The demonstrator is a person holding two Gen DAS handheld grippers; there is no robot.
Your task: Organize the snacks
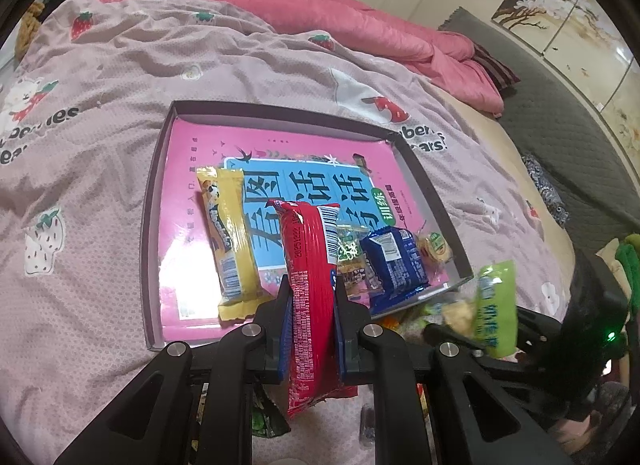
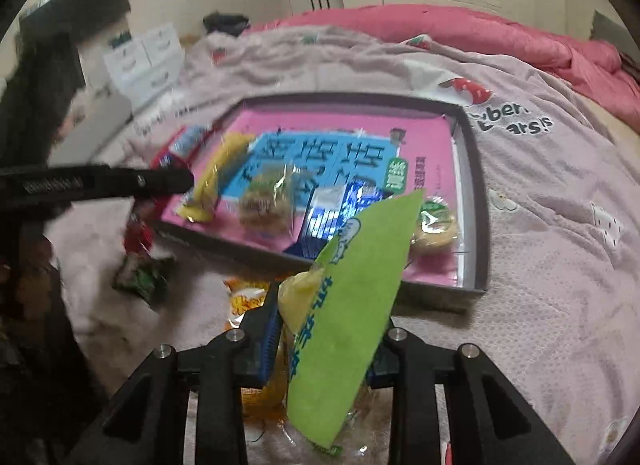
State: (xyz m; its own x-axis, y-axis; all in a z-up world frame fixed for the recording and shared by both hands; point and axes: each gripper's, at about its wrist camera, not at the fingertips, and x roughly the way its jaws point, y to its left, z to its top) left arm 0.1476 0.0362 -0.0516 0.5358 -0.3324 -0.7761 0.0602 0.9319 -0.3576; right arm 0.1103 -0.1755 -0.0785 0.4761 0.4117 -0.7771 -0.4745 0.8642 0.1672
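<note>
A shallow dark box (image 1: 424, 181) (image 2: 476, 169) lies on the bed with a pink book as its floor. In it lie a yellow snack bar (image 1: 232, 241) (image 2: 220, 173), a blue packet (image 1: 394, 261) (image 2: 332, 213), a clear cracker packet (image 1: 352, 261) (image 2: 266, 201) and a round biscuit (image 1: 436, 249) (image 2: 436, 225). My left gripper (image 1: 313, 305) is shut on a red snack packet (image 1: 310, 277), held upright over the box's near edge. My right gripper (image 2: 328, 329) is shut on a green packet (image 2: 356, 305) (image 1: 494, 309), just in front of the box.
More loose snacks lie on the pink strawberry bedsheet (image 1: 100, 185) in front of the box: a green-black packet (image 2: 142, 277) and an orange packet (image 2: 244, 301). A pink quilt (image 1: 360, 21) is bunched at the back. White drawers (image 2: 140, 61) stand left of the bed.
</note>
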